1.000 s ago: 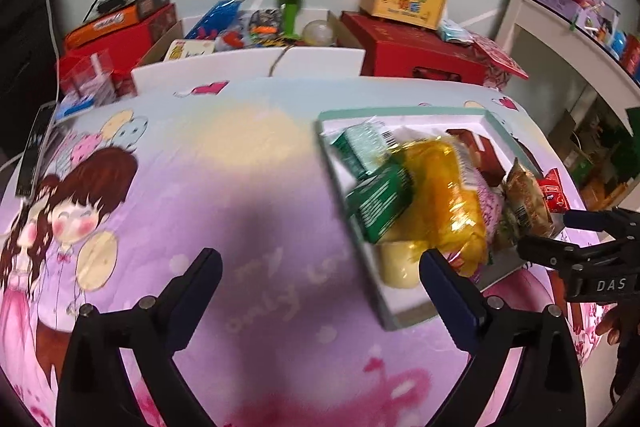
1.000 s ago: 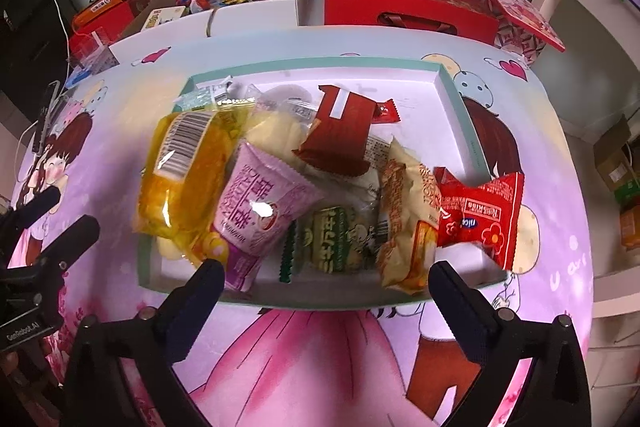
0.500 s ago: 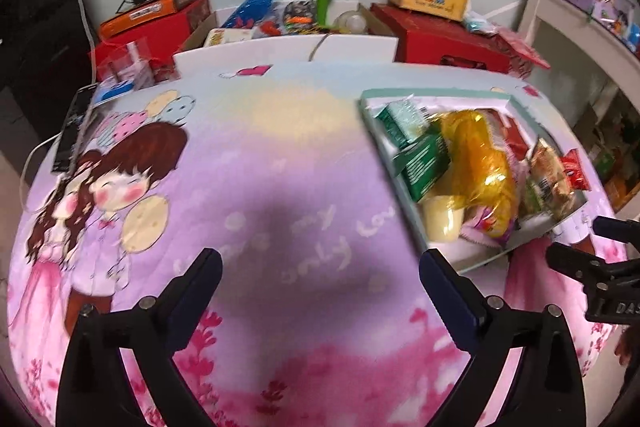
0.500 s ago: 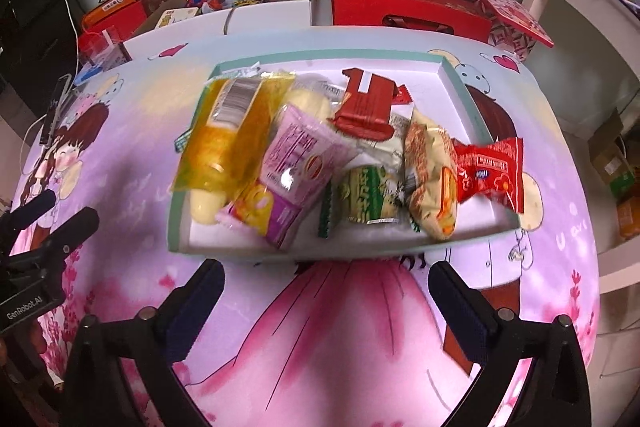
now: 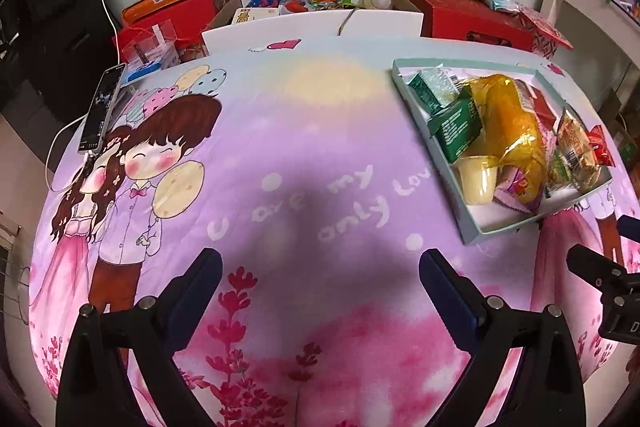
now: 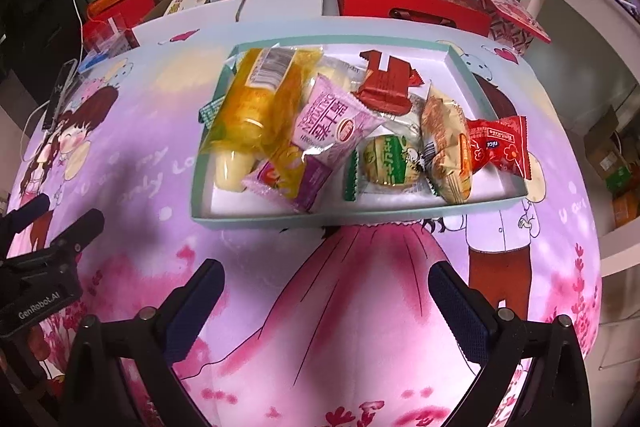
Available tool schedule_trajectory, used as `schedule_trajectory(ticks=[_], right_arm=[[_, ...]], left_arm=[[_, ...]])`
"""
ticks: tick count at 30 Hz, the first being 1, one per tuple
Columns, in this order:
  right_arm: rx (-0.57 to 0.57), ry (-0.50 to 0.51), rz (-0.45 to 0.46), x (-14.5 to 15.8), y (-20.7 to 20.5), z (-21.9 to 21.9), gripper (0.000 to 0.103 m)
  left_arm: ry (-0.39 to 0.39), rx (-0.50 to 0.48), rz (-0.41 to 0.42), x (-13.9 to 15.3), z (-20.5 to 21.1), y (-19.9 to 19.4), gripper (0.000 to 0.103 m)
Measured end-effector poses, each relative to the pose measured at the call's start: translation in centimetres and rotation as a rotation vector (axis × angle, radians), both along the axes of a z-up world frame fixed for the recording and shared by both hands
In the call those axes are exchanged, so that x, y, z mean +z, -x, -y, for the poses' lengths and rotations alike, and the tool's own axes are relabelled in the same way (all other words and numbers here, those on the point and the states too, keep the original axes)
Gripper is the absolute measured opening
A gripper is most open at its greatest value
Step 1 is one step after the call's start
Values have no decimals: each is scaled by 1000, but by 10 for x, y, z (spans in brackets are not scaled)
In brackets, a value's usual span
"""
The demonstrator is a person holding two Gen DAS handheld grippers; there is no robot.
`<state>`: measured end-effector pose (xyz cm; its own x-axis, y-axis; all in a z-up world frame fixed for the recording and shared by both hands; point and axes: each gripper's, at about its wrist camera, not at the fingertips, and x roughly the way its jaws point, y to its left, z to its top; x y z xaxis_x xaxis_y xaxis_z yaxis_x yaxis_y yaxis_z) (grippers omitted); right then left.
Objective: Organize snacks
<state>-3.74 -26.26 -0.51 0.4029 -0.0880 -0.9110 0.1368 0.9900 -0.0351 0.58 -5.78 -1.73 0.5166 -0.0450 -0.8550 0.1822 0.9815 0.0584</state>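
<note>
Hanging wide and empty above the printed cloth, the right claw faces the tray of heaped snack packets, seemingly to pick one. The left claw, equally wide and empty, waits over bare cloth beside the tray.

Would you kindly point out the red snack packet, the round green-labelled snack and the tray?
red snack packet (image 6: pixel 498 147), right wrist view, middle of wrapper.
round green-labelled snack (image 6: pixel 390 159), right wrist view, label centre.
tray (image 6: pixel 320 219), right wrist view, near wall.
</note>
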Motion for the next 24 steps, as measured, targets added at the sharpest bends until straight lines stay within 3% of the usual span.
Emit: schedule_trajectory(ticks=[24], right_arm=[[5,15,-11,-3,-3,-3,103]], left_arm=[[-35,3,-50,-13,-5,-5,99]])
